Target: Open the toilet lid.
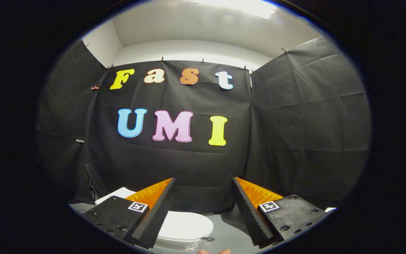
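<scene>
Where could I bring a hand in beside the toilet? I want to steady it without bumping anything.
Bare grey floor lies right of the closed toilet lid, up to the black cloth wall. The left is crowded: the white tank sits behind a finger. The gripper hangs open above the lid.

We've got the hand-held gripper (203,181) up in the air, fingers (153,215) spread wide apart, nothing between them, tips pointing forward.

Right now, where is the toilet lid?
In the gripper view, the closed toilet lid lies low, between and beyond the open tongs, before the black cloth wall.
</scene>
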The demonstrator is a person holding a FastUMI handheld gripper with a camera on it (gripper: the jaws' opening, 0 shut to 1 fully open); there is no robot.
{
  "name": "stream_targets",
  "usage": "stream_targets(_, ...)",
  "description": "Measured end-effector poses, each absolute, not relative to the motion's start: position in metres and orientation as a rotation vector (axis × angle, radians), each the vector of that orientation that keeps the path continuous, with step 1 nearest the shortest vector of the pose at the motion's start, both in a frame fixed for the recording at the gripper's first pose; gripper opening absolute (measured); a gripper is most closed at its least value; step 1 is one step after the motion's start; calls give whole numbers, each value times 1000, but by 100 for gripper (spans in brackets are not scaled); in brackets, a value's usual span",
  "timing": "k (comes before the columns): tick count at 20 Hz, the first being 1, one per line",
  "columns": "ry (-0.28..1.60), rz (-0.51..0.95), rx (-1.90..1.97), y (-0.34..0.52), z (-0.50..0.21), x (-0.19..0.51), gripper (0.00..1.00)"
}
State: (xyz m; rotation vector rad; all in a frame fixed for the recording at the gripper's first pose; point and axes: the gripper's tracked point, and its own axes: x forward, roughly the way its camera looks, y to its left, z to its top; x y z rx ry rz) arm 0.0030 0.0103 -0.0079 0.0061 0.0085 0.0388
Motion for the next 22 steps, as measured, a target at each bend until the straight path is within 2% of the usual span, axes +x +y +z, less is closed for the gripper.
stream_targets(11,-78,65,-17,19,-59,39,98)
stream_targets(18,-58,104,-8,17,-128,63,98)
stream_targets(22,20,137,11,14,-186,71,98)
